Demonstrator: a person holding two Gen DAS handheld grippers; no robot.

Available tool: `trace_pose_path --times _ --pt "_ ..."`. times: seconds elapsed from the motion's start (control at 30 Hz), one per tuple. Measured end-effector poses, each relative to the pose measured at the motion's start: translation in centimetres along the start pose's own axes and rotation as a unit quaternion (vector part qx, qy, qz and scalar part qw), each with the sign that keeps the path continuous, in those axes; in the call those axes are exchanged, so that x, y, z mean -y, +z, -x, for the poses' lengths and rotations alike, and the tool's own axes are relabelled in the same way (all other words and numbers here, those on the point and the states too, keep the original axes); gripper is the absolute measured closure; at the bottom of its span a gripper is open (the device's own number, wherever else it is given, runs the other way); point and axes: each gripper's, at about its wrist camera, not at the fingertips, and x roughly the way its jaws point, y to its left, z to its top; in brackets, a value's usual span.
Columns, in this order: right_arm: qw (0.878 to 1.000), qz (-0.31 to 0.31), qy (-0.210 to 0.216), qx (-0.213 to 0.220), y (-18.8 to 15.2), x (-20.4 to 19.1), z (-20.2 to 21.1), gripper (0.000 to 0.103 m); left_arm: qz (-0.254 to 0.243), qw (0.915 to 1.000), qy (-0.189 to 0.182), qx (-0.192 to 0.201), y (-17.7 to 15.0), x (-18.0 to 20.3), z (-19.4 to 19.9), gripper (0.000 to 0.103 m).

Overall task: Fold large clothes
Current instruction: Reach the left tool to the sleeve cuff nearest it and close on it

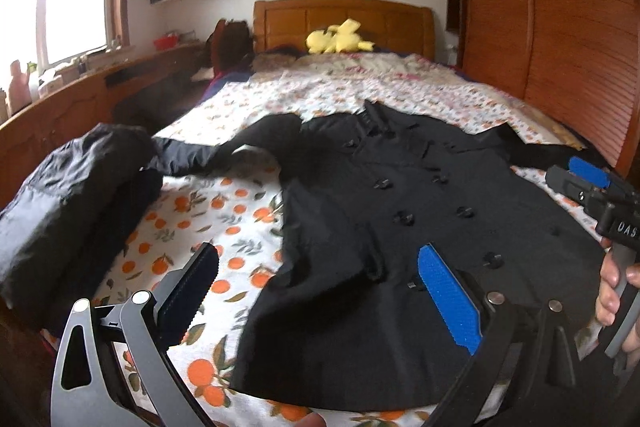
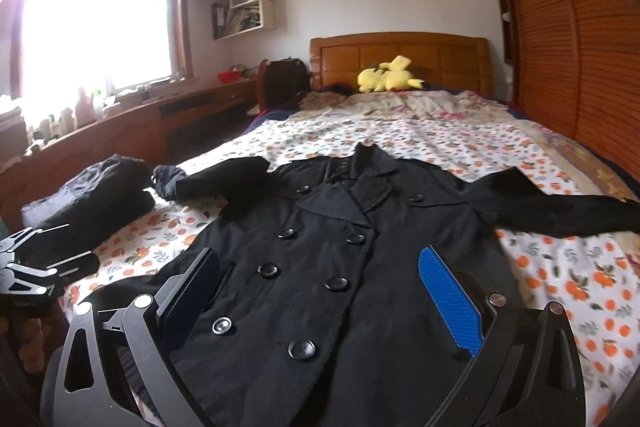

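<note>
- Left gripper (image 1: 320, 291) and right gripper (image 2: 316, 291) both spread wide, holding nothing.
- Coat (image 2: 320, 267) lies flat on the bed (image 2: 560, 267), just ahead of and under both, sleeves out sideways.
- Risks: pinching one layer only, or the bedsheet with it; buttons (image 2: 302, 349) slipping the pads.
- Pile of dark clothes (image 1: 72, 195) by the left sleeve could snag.

A yellow plush toy (image 2: 387, 75) lies at the wooden headboard (image 2: 400, 57), far ahead of the fingers. An orange-print bedsheet (image 2: 568, 283) spreads beneath them. Ahead and left, white wall shelves (image 2: 248, 7) hang beside a bright window (image 2: 96, 15). Slatted wooden wardrobe doors (image 2: 560, 39) stand to the right.
</note>
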Motion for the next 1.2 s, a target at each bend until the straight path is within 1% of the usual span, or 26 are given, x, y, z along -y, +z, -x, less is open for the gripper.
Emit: trace_pose_path --times 0.13,0.23,0.4,0.53,0.63,0.7,0.77,0.83,0.9,0.93,1.07,1.2 --pt "1.0 0.021 0.018 -0.002 0.9 -1.4 -2.6 0.007 0.014 0.9996 0.008 -0.025 -0.3 -2.3 -1.9 0.002" --pt "0.999 0.033 0.031 -0.002 2.1 -2.6 -4.8 0.007 0.019 0.9991 0.022 -0.032 -0.3 -4.2 -2.5 0.002" --pt "0.998 0.033 0.052 -0.017 3.2 -4.2 -8.6 0.007 0.024 0.9979 0.046 -0.038 0.5 -6.7 -3.5 0.002" --pt "0.998 0.035 0.054 -0.028 2.7 -4.5 -11.0 0.007 0.017 0.997 0.064 -0.04 1.9 -8.2 -4.7 0.002" --pt "0.997 0.037 0.047 -0.041 1.9 -4.2 -12.7 0.007 0.014 0.9969 0.065 -0.041 2.9 -8.7 -5.7 0.002" --pt "0.997 0.035 0.044 -0.049 1.5 -4.1 -13.6 0.007 0.016 0.9971 0.059 -0.046 3.6 -8.9 -6.9 0.002" --pt "0.998 0.029 0.04 -0.048 1.2 -4.0 -14.0 0.007 0.009 0.9968 0.061 -0.051 4.3 -9.0 -8.3 0.002" --pt "0.998 0.026 0.038 -0.05 0.9 -3.8 -14.3 0.007 -0.004 0.9961 0.07 -0.054 4.9 -8.9 -9.6 0.002" --pt "0.997 0.02 0.04 -0.055 0.6 -3.5 -14.7 0.007 -0.013 0.9952 0.079 -0.057 5.6 -9.0 -11.2 0.006" --pt "0.997 0.016 0.042 -0.058 0.6 -3.3 -14.9 0.007 -0.011 0.9948 0.08 -0.061 6.0 -9.2 -12.2 0.007" --pt "0.997 0.002 0.048 -0.055 0.5 -2.7 -14.7 0.006 0.011 0.994 0.081 -0.072 7.6 -10.6 -15.3 0.015" --pt "0.998 0.001 0.048 -0.047 0.6 -2.7 -14.4 0.006 0.013 0.9915 0.109 -0.07 9.8 -12.0 -18.5 0.019"
